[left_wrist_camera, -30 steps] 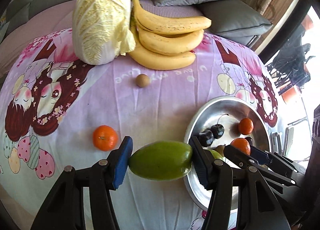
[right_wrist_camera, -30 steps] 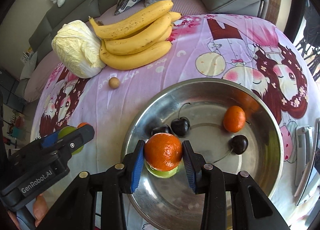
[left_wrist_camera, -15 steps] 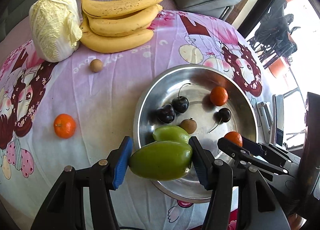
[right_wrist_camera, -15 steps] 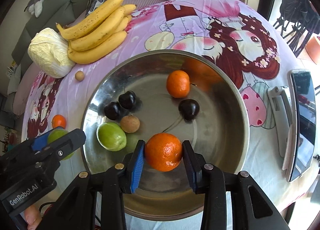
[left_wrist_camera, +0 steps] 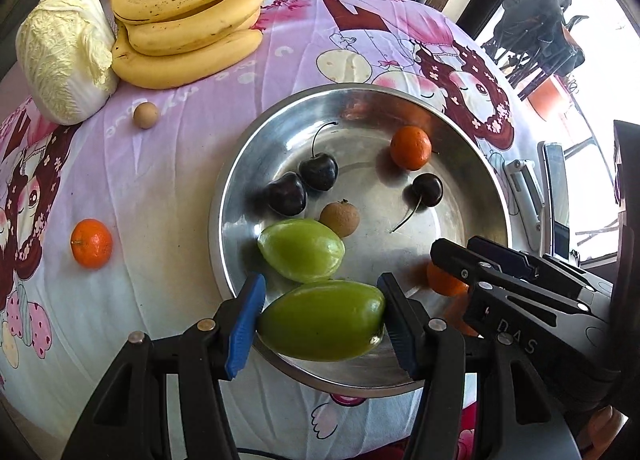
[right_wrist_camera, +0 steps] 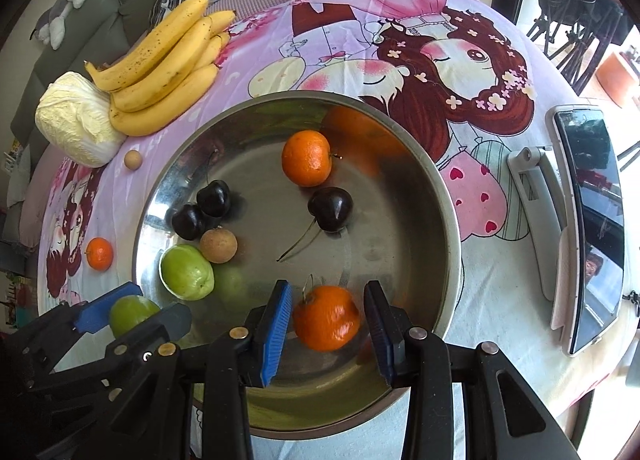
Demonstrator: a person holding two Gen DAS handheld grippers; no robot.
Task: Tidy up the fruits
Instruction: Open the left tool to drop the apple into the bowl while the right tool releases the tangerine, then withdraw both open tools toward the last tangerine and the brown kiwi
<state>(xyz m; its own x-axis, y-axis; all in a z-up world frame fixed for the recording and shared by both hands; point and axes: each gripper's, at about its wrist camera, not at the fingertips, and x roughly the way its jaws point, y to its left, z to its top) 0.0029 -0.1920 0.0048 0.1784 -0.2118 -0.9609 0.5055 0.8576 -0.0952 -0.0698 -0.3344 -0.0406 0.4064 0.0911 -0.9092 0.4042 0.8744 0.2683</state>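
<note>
The green fruit [left_wrist_camera: 322, 320] sits low in the centre of the left wrist view, pinched end to end between the blue pads of the left tool [left_wrist_camera: 320, 324] and hanging over the near rim of the metal bowl [left_wrist_camera: 224, 188]. It is smooth, glossy and egg-shaped; it looks firm and fairly light, but its waxy skin could slip, so a hold across the widest middle seems safest. In the right wrist view, low centre, a small orange [right_wrist_camera: 326, 318] sits between the pads of the right tool [right_wrist_camera: 328, 320]; gaps show on both sides, so it is released and looks to be resting in the bowl. Its dimpled peel looks soft and easily bruised.

Further up in the bowl lie another green fruit [left_wrist_camera: 301, 256], a brown longan [left_wrist_camera: 339, 218], three dark cherries [left_wrist_camera: 318, 171] and a second orange [left_wrist_camera: 411, 147]. On the counter's pink cartoon cloth, a third orange [left_wrist_camera: 91, 243] lies at left, with bananas [left_wrist_camera: 188, 20] and a cabbage [left_wrist_camera: 64, 56] at upper left.
</note>
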